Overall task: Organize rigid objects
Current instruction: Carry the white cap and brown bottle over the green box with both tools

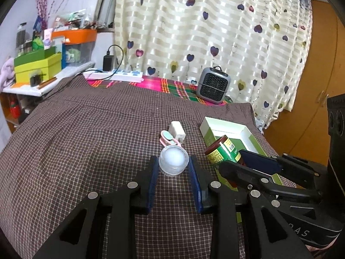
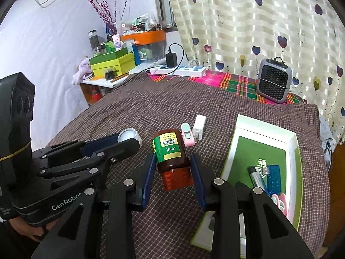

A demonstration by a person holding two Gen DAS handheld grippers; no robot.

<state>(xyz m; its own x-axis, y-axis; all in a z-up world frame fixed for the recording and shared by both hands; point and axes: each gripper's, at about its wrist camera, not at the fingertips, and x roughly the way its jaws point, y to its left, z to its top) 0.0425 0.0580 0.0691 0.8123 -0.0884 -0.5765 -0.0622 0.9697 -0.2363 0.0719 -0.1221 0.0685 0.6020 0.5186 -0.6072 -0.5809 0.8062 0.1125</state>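
In the left wrist view my left gripper (image 1: 173, 161) is shut on a small clear round jar (image 1: 173, 159) with white contents, held above the brown checked cloth. My right gripper (image 2: 172, 166) is shut on a brown bottle (image 2: 170, 151) with a green label and a red-brown cap that faces the camera. The bottle (image 1: 217, 152) and the right gripper (image 1: 230, 158) also show at the right of the left wrist view, over the near corner of an open green-and-white box (image 1: 226, 124). The right wrist view has the left gripper (image 2: 130, 139) with the jar (image 2: 128, 134) at its left.
The box (image 2: 295, 146) holds a lighter, a blue stick and a pink item. A pink-and-mint clip (image 2: 187, 135) and a white charger plug (image 2: 198, 127) lie on the cloth (image 2: 151, 108). A grey fan heater (image 2: 273, 82) and a power strip (image 2: 179, 70) stand at the back, with a cluttered shelf (image 2: 103, 82) at the left.
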